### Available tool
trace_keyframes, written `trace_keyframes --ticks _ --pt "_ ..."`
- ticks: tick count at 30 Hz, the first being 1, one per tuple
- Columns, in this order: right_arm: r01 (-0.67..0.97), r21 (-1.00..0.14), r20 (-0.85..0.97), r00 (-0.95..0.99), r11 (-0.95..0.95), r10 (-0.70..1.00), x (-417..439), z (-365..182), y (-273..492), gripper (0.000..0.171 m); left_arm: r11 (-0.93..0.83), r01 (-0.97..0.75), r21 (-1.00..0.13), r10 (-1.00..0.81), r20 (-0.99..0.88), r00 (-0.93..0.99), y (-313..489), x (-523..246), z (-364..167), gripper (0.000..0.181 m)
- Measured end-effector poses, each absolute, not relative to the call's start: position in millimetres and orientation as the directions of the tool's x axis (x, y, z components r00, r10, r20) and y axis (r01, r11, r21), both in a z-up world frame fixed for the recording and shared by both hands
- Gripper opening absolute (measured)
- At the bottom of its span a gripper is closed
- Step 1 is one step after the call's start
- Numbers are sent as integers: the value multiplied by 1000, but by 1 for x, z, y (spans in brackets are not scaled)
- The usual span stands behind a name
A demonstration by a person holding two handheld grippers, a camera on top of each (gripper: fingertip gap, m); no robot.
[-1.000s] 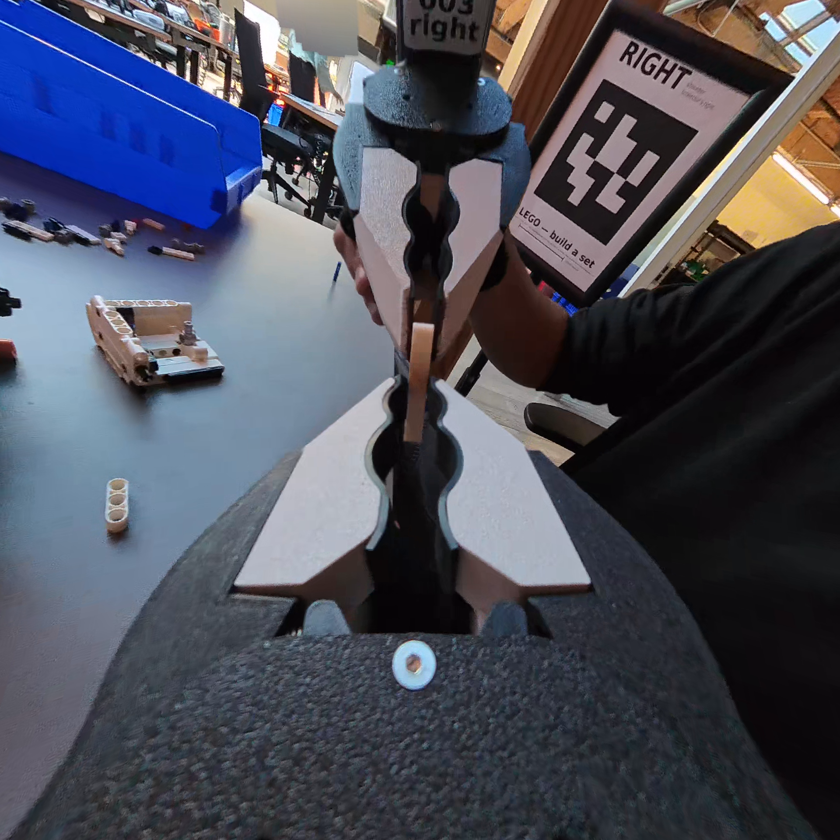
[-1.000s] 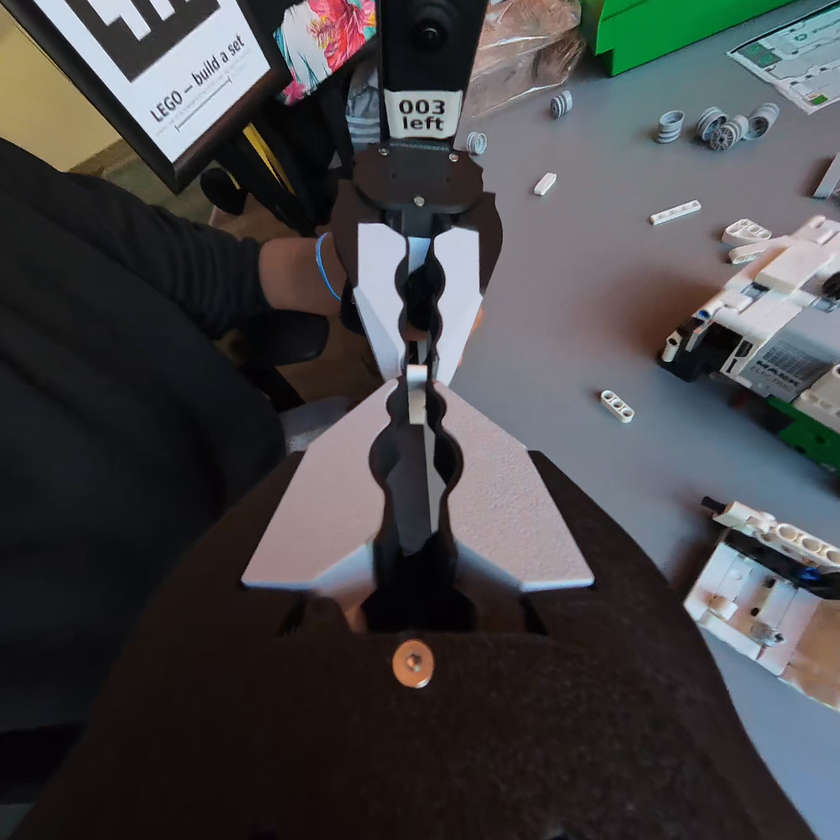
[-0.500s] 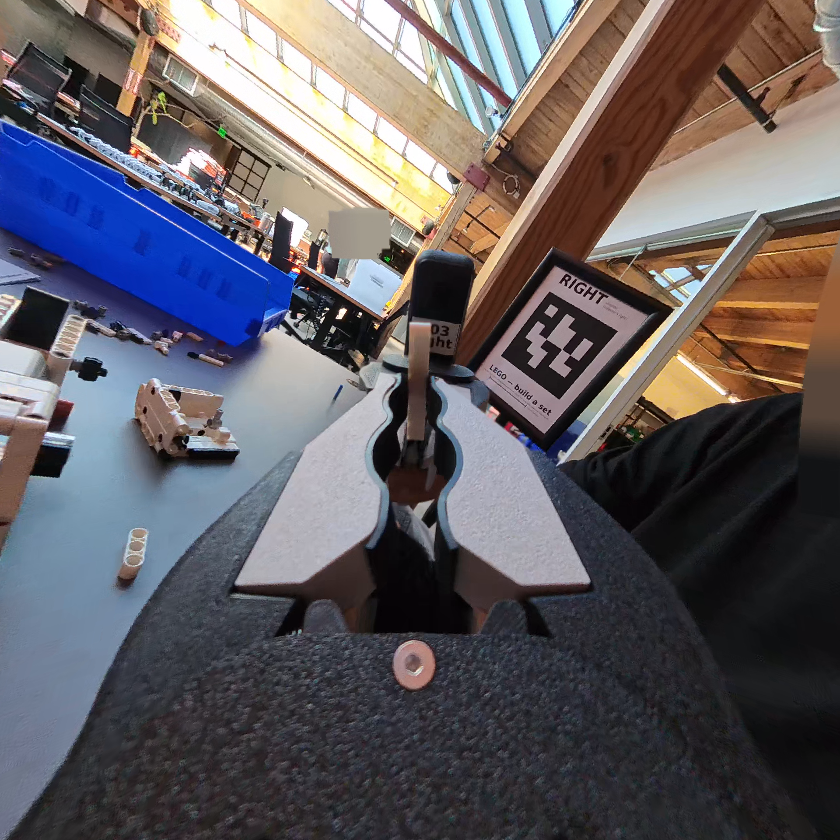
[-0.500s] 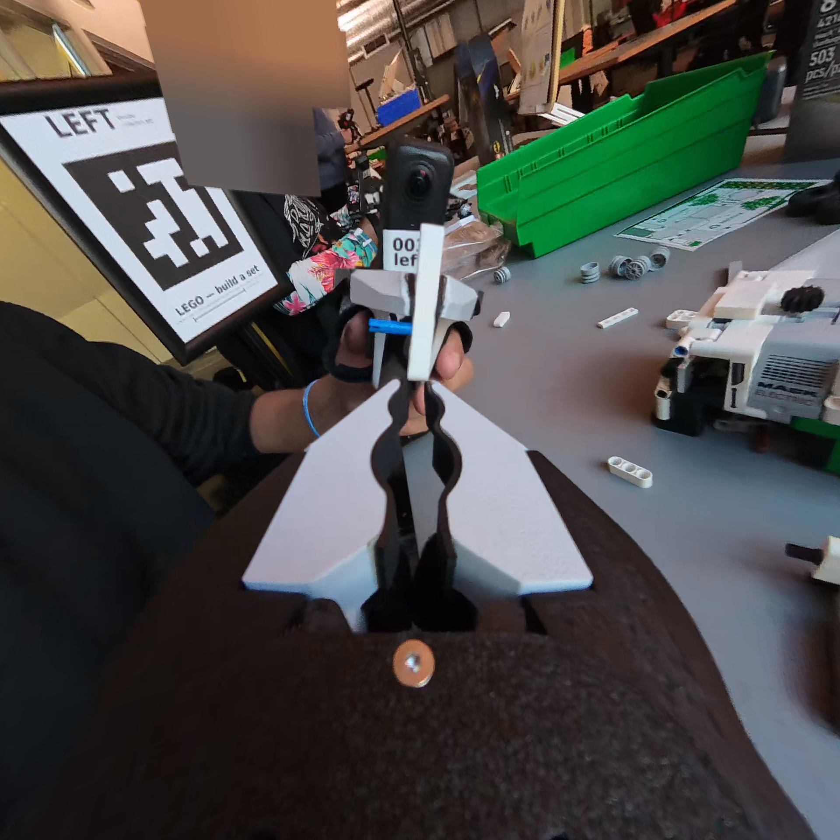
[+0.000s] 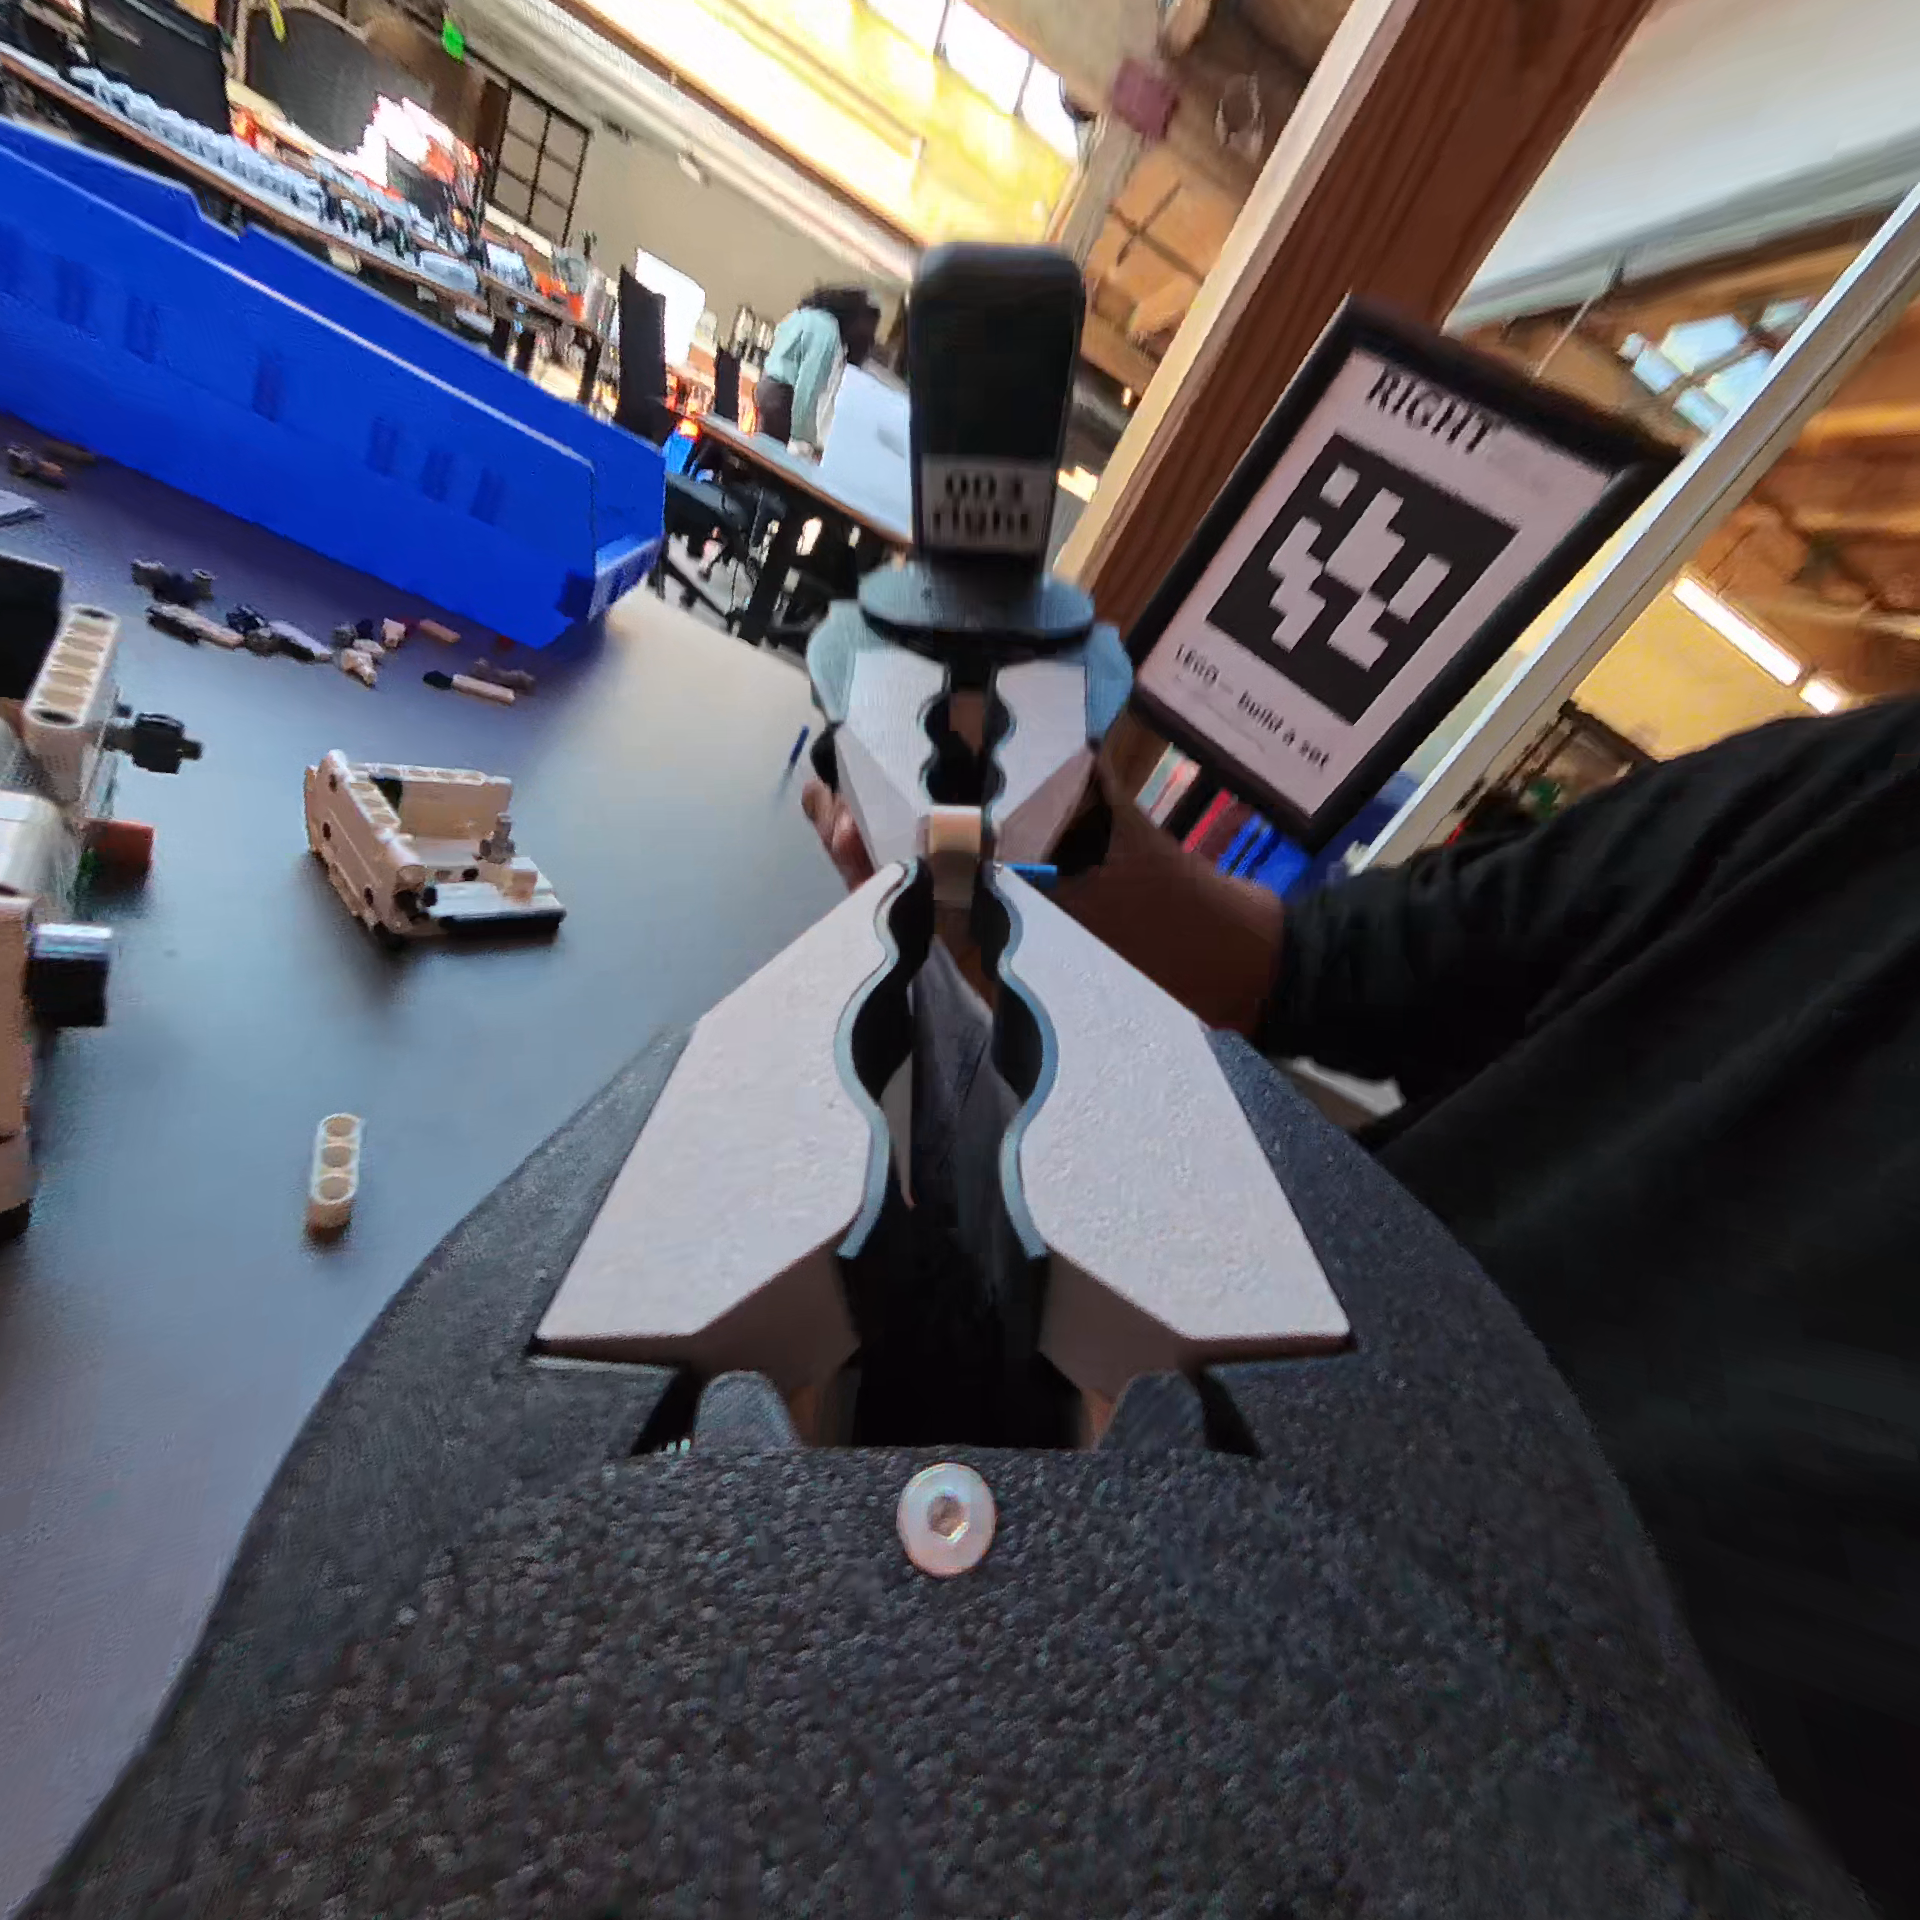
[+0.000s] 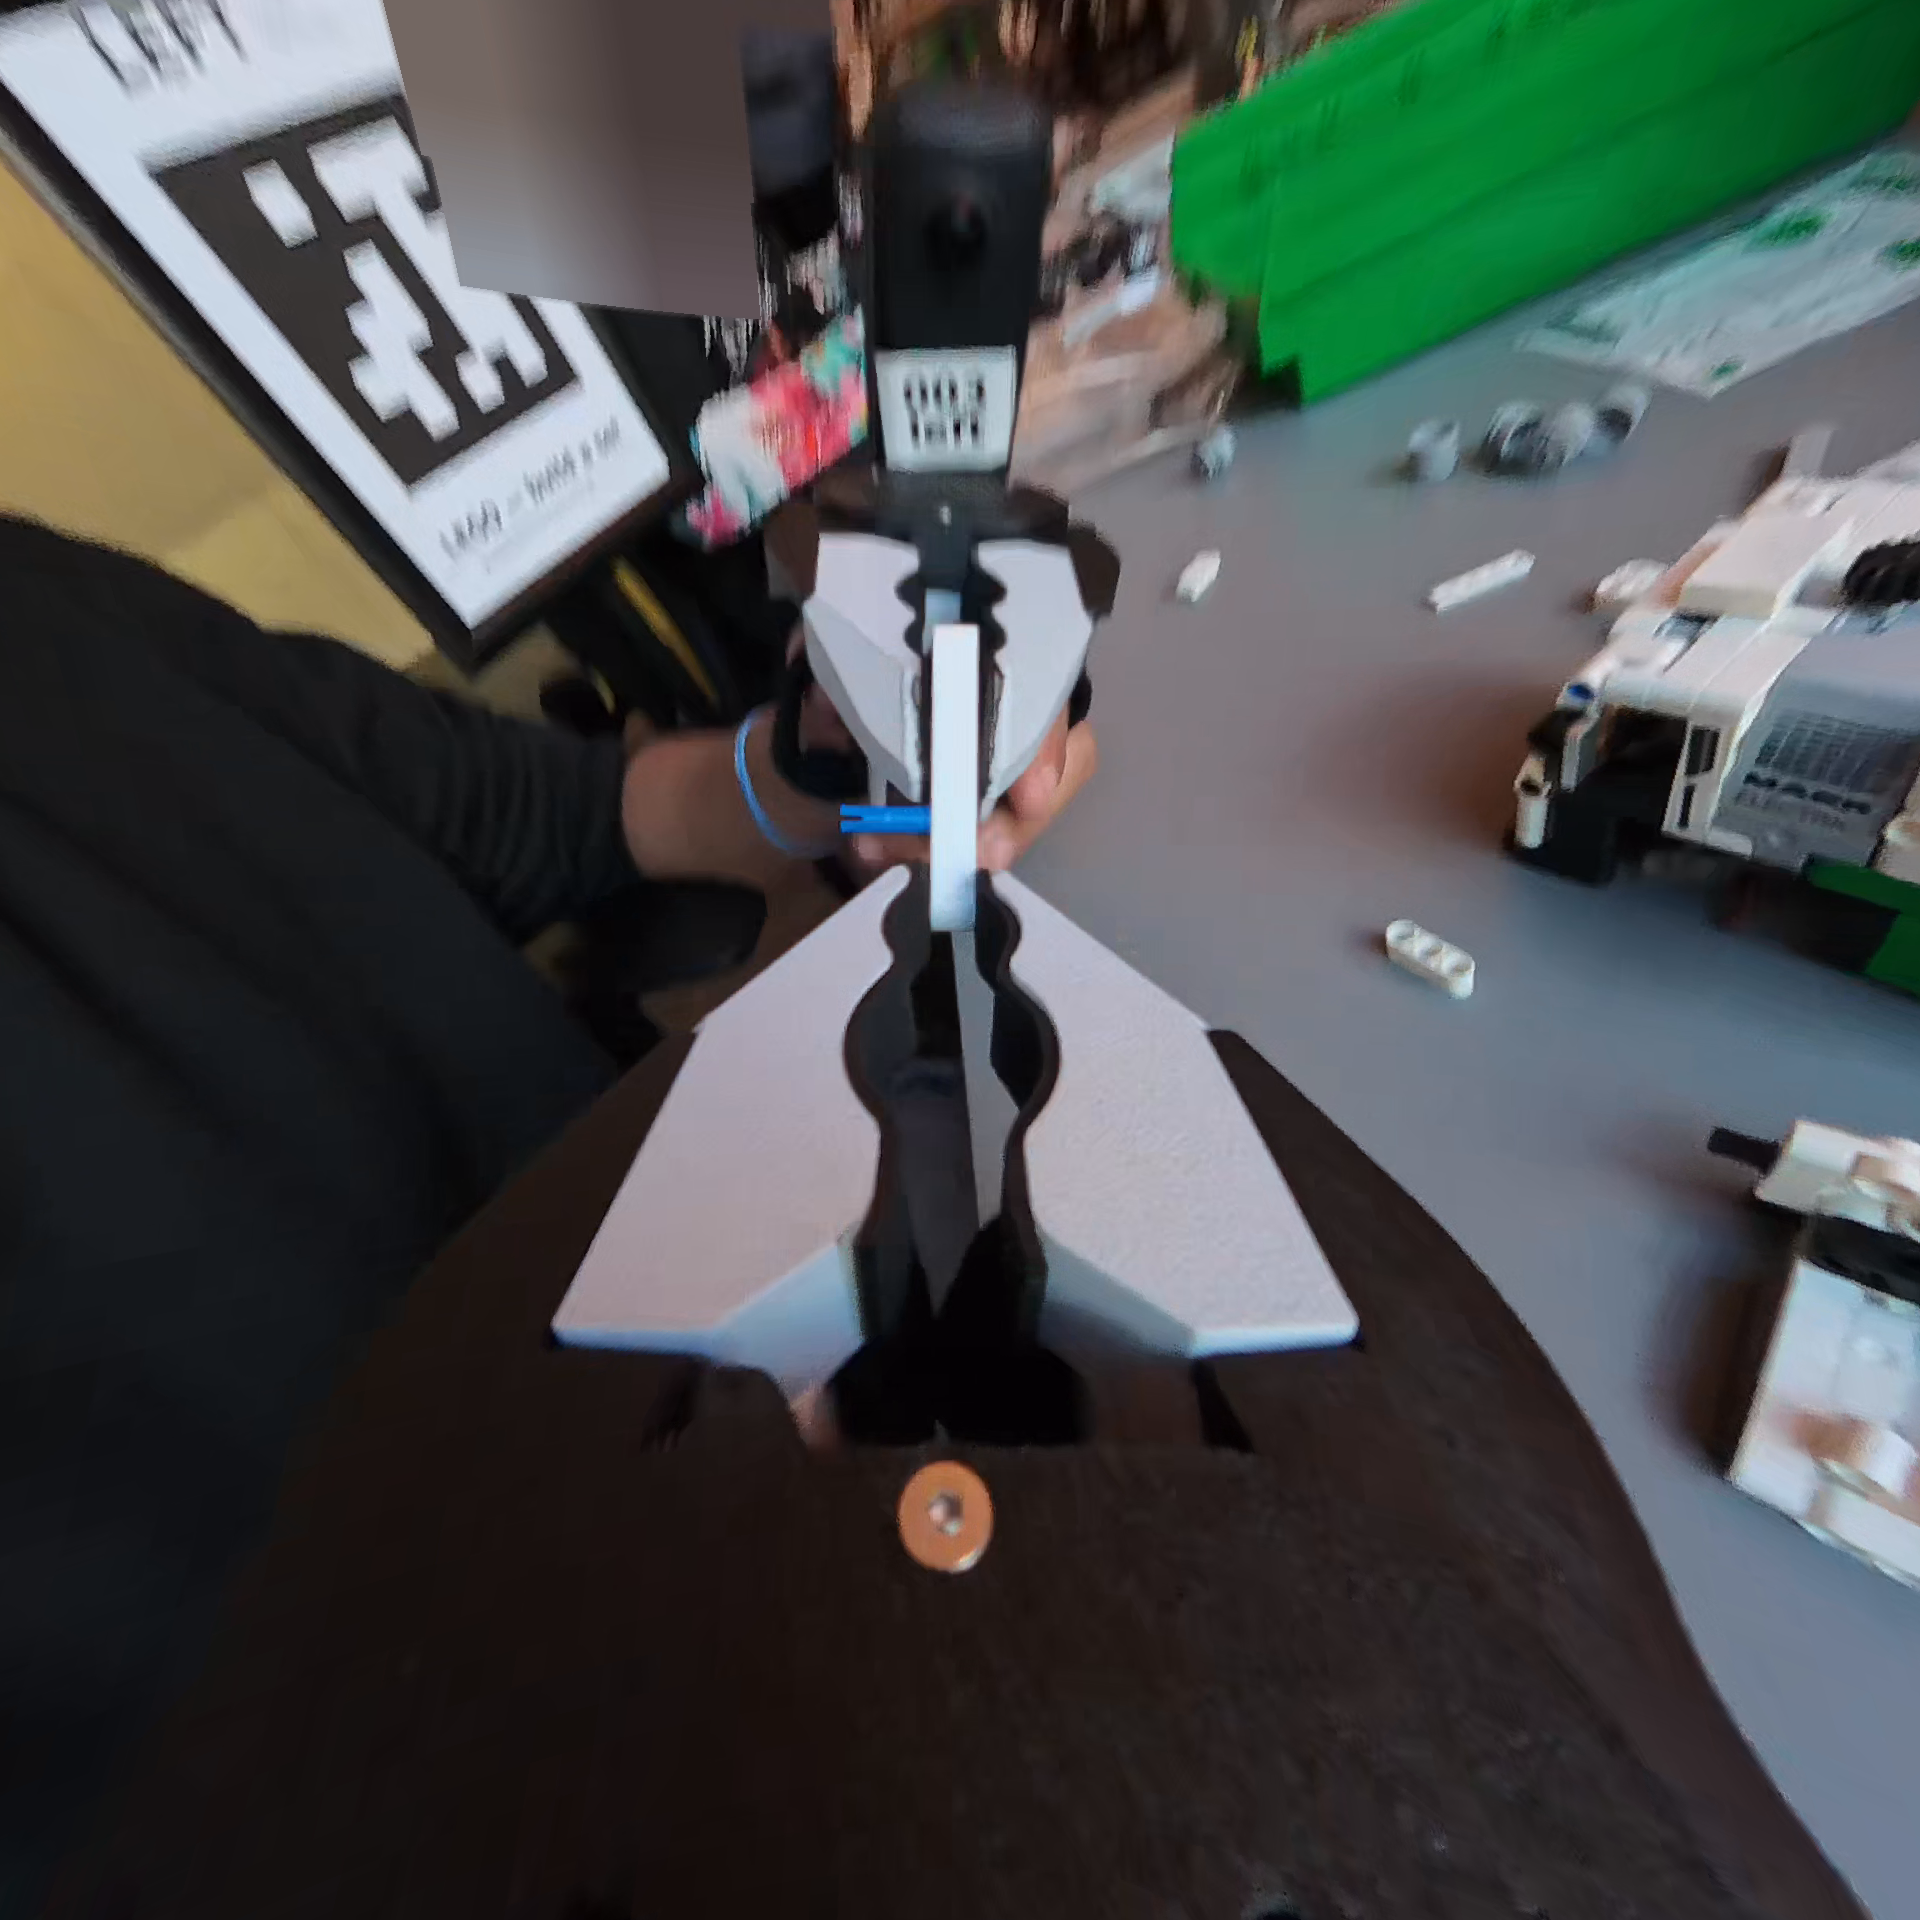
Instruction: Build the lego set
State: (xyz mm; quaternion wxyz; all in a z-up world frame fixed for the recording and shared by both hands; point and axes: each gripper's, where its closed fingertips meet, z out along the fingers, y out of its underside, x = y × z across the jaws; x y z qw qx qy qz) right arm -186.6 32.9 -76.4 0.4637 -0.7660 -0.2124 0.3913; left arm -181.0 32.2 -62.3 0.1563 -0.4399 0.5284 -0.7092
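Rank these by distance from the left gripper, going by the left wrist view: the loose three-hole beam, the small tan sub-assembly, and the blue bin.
From the left gripper, nearest first:
1. Loose three-hole beam, low on the left of the table.
2. Small tan sub-assembly, farther back on the left.
3. Blue bin, at the table's far left edge.

White beam [image 6: 954, 790] with blue pin [image 6: 883, 819]; green bin [image 6: 1507, 177] at one o'clock; blue bin [image 5: 291, 395] at ten o'clock; grey tabletop [image 6: 1299, 790]; black-and-white patterned sign [image 5: 1361, 582].
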Motion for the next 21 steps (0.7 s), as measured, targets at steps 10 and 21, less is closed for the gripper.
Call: trace_keyframes --ticks 10,21 --pt "665 -503 -296 468 -553 833 -168 -125 -17 7 26 -467 -884 -781 274 -561 4 -192 -124 26" --pt "766 -379 -246 457 -519 855 -165 -133 -18 6 -44 -476 -878 -732 353 -583 -2 -195 -117 25"
